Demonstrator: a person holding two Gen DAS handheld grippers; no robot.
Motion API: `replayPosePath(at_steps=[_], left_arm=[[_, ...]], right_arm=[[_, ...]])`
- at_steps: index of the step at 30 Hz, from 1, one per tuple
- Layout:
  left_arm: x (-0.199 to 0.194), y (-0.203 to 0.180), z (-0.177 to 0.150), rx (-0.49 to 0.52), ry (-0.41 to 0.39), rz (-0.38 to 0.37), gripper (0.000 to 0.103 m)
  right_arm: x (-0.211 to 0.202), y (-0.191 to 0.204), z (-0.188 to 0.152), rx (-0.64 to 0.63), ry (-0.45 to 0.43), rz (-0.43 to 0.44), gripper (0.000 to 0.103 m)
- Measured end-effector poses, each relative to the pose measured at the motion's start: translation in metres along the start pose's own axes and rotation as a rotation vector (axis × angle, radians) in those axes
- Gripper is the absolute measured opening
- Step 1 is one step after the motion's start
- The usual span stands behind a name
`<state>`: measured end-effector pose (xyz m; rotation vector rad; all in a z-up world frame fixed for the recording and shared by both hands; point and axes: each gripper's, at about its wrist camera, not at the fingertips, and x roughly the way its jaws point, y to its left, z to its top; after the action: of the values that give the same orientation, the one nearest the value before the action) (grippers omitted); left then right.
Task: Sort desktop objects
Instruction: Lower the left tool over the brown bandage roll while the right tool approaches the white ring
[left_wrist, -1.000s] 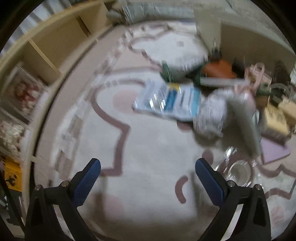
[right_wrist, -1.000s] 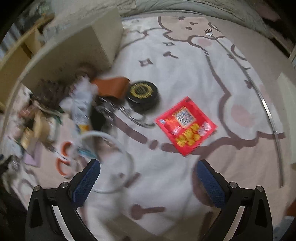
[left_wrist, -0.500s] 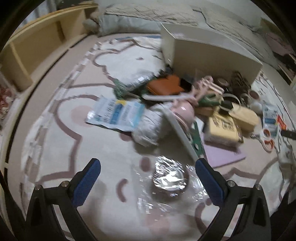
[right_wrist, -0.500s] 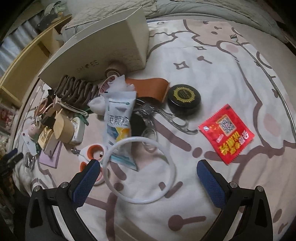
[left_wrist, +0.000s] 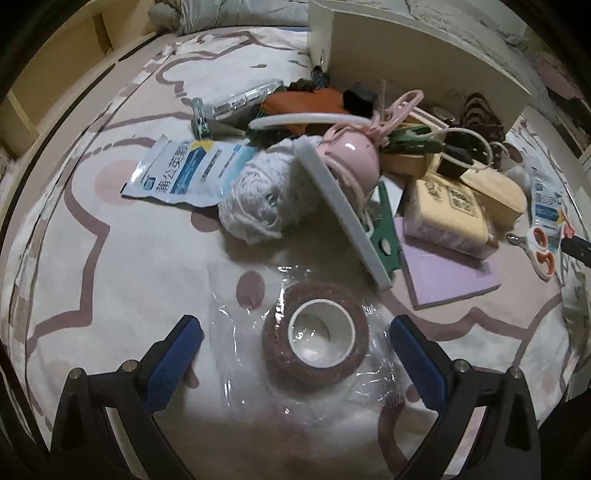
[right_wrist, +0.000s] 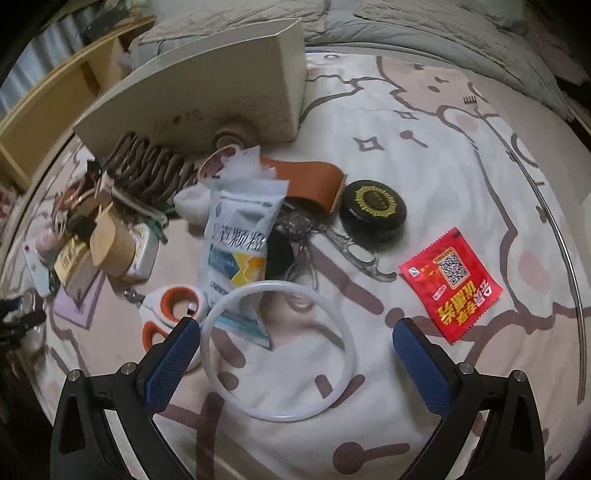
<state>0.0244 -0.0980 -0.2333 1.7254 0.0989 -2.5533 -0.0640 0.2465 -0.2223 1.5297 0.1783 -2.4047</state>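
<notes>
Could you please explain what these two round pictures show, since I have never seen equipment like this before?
There is no robot here: a person holds a two-finger gripper in each hand, and a fisheye camera on each looks along its blue-padded fingers. In the left view, the left gripper stands open around a brown tape roll in clear wrap, with a yarn ball behind. In the right view, the right gripper is open above a white ring, near a red sachet and scissors. Nothing is held. Everything lies on a patterned rug.
</notes>
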Motion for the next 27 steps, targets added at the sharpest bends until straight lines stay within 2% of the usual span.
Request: replayPosePath(at_steps=[6,10,16,20,27], left_arm=[[0.007,-0.006,-0.002,0.005,0.01,0.029,0.103],[0.009,-0.006,-0.005,-0.017,-0.01,0.034,0.103],[0.01,-0.013,-0.01,-0.012,-0.028,0.07,0.103],[0.012,-0.014,-0.009,-0.021,-0.02,0.068,0.103],[0.013,-0.007,-0.003,-0.013,-0.013,0.064,0.103]], right_arm=[[0.003,0.003,-0.003,-0.033,0.01,-0.02,0.103],[0.006,-0.002,-0.004,-0.023,0.021,-0.055,0.103],[0.008,-0.011,-0.01,-0.037,0.058,-0.049,0.103],[0.017,-0.015,-0.015,-0.058,0.093,-0.058,0.103],[0.022,-0.019,-0.014,-0.065,0.082,-0.028,0.103]])
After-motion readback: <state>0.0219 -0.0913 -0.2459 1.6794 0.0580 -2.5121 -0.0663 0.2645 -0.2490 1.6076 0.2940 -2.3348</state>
